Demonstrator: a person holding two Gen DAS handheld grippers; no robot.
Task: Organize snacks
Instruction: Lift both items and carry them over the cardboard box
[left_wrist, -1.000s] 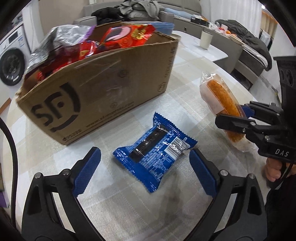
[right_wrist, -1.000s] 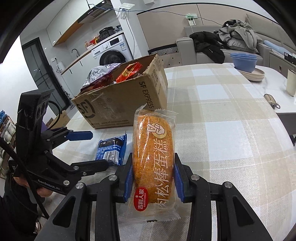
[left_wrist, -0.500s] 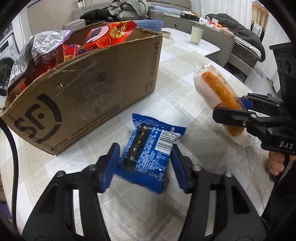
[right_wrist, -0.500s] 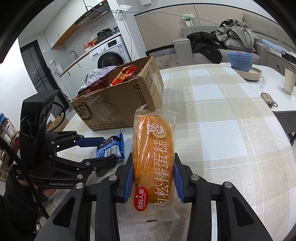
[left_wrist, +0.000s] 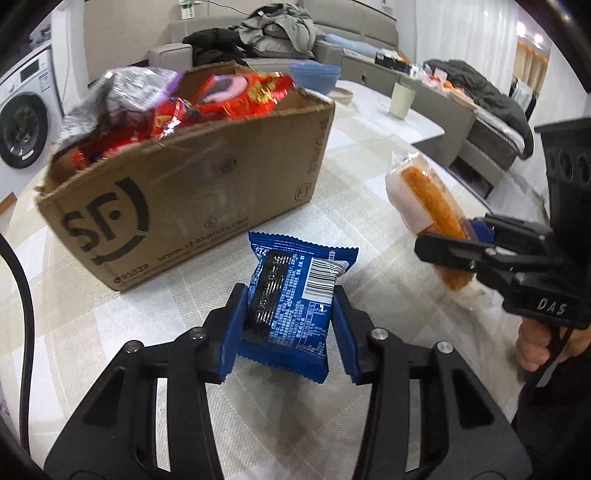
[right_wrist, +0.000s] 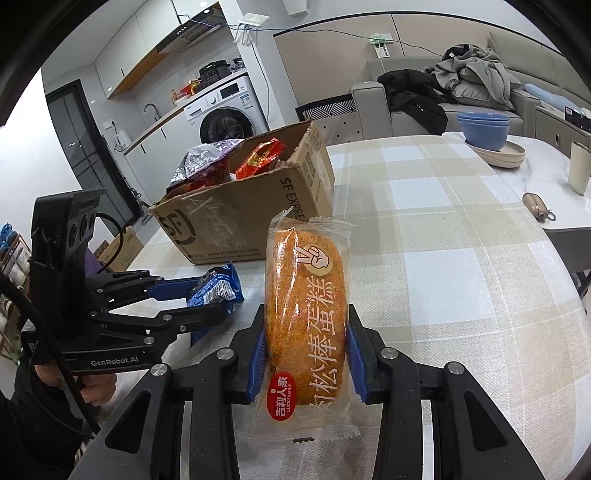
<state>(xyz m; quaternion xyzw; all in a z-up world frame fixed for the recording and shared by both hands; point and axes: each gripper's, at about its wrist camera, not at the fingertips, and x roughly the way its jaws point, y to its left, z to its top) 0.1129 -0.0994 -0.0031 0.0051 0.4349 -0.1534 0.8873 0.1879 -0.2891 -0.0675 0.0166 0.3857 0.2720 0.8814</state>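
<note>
Left gripper (left_wrist: 290, 325) fingers pinching blue cookie pack (left_wrist: 293, 295). Right gripper (right_wrist: 306, 354) fingers pinching orange cake roll (right_wrist: 306, 314). Cardboard box (left_wrist: 192, 206) at 11 o'clock on counter (right_wrist: 461, 295).

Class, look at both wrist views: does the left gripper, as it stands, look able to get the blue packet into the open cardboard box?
Probably yes. The left gripper is shut on the blue packet, and the cardboard box stands just beyond with nothing between, though it is already heaped.

blue packet (left_wrist: 291, 299) | orange cake (right_wrist: 306, 314) | brown box (left_wrist: 184, 206) | beige-checked tablecloth (right_wrist: 443, 295)
</note>
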